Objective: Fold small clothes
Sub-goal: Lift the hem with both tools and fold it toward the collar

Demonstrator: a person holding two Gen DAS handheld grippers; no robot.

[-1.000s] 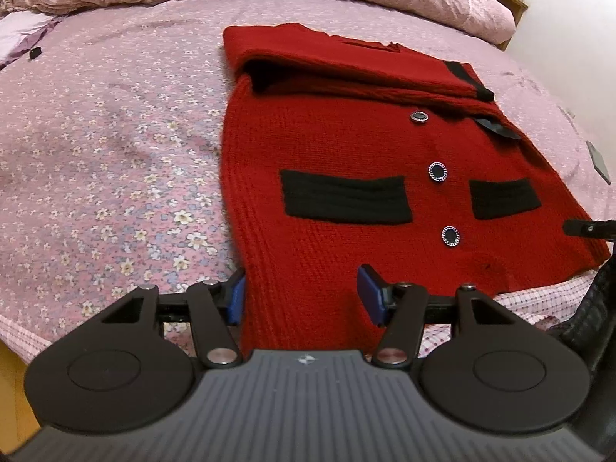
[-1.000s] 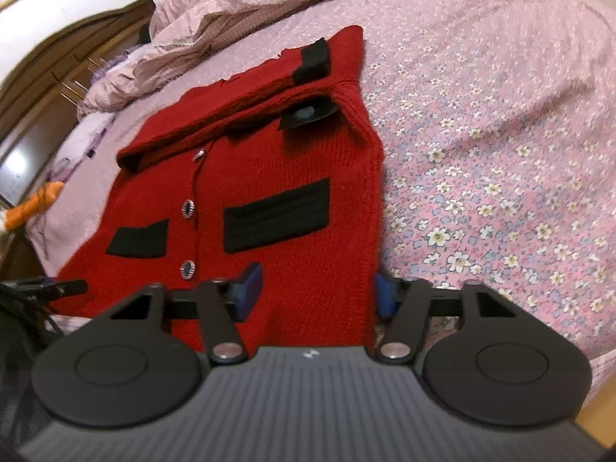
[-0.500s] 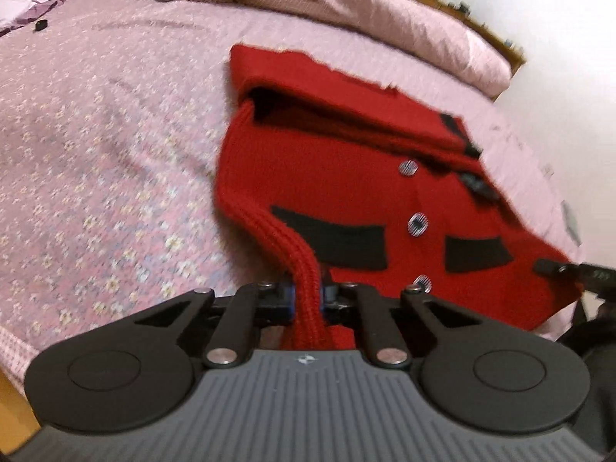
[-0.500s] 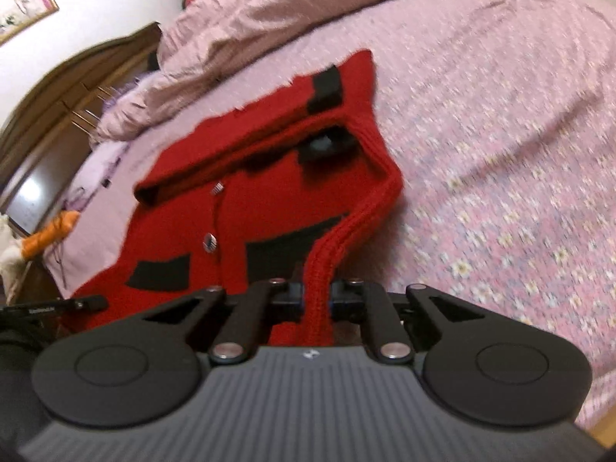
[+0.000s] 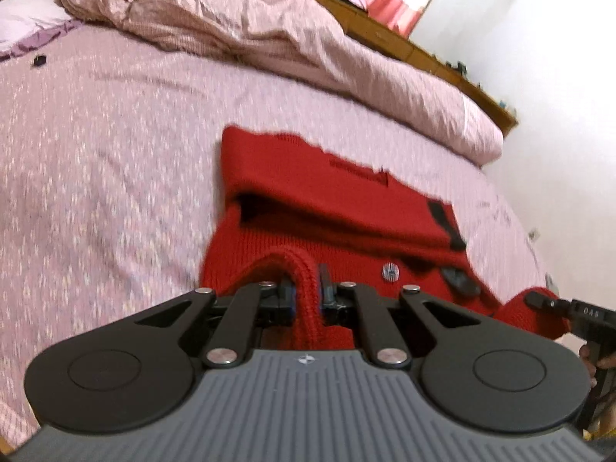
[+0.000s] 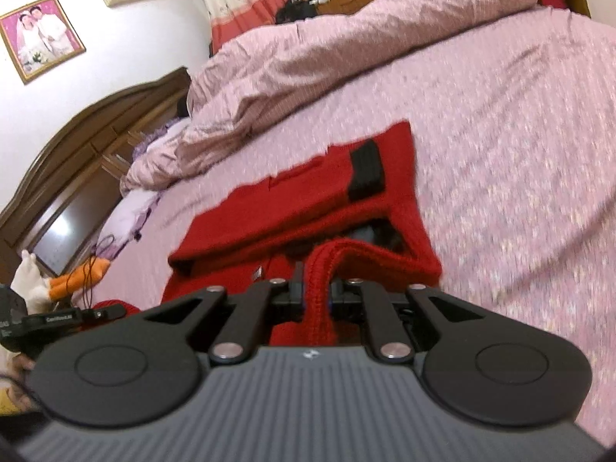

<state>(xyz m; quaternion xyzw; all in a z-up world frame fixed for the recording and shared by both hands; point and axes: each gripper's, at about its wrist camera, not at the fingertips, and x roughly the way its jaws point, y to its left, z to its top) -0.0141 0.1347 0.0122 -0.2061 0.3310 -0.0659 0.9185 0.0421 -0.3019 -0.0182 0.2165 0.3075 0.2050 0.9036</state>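
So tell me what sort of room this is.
A home bedroom, most likely: a bed with a pink floral bedsheet, a bunched pink quilt against a dark wooden headboard, and a framed portrait photo on the wall.

Cardigan (image 5: 308, 208) on the bed (image 5: 115, 154) — bunched quilt (image 5: 269, 38) behind, pillow (image 5: 27, 19) far left.

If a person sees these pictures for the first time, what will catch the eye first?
The bright red knitted cardigan with black trim, lying on the pink flowered bedsheet, stands out at once. The left gripper and the right gripper are each shut on a pinched ridge of its near hem. Behind it, a crumpled pink quilt lies along the far side of the bed.
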